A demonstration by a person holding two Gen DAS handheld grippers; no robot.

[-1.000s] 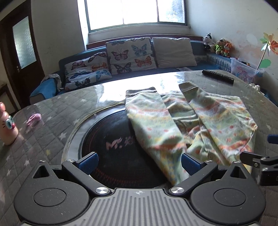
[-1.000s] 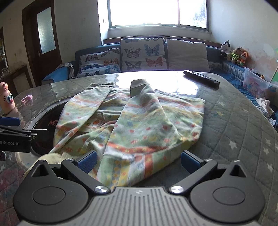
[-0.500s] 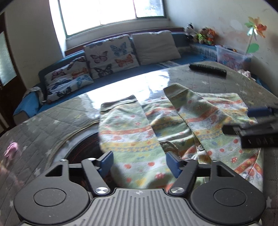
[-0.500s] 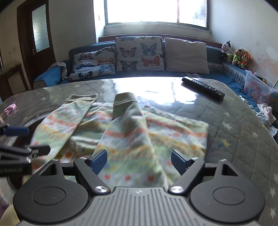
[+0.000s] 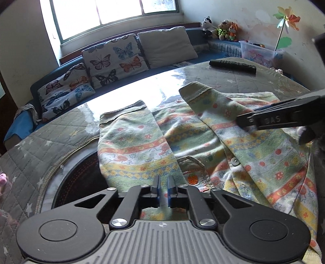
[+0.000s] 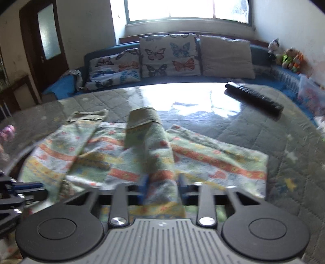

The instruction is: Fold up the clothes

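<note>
A patterned garment (image 5: 189,140) with green, yellow and orange bands is lying spread across the middle of the quilted surface (image 5: 50,138), its two sleeves folded inward and pointing toward the far edge. Its near left part is hanging over a dark round inset (image 5: 81,178) in the surface.

The left gripper (image 5: 163,189) is sitting at the near end of the left sleeve (image 5: 132,142), its blue-padded fingers drawn almost together with only a thin slit between them and the cloth running up into that slit, so it is pinching the sleeve.

The right gripper (image 6: 162,187) is positioned at the near end of the right sleeve (image 6: 150,146), which is rising as a ridge between its fingers; the fingers are standing partway closed, pressing against both sides of the bunched cloth. This view is blurred, so the firmness of the hold cannot be judged. In the left view the right gripper is reaching in from the right side, above the garment.

A black remote control (image 6: 254,99) is lying on the far right of the surface, well apart from the garment. Beyond the surface a blue sofa (image 6: 67,85) is carrying butterfly-print cushions (image 6: 168,54) and a plain beige cushion (image 6: 225,55), with stuffed toys (image 5: 221,28) sitting at the far right under a bright window (image 6: 186,10).
</note>
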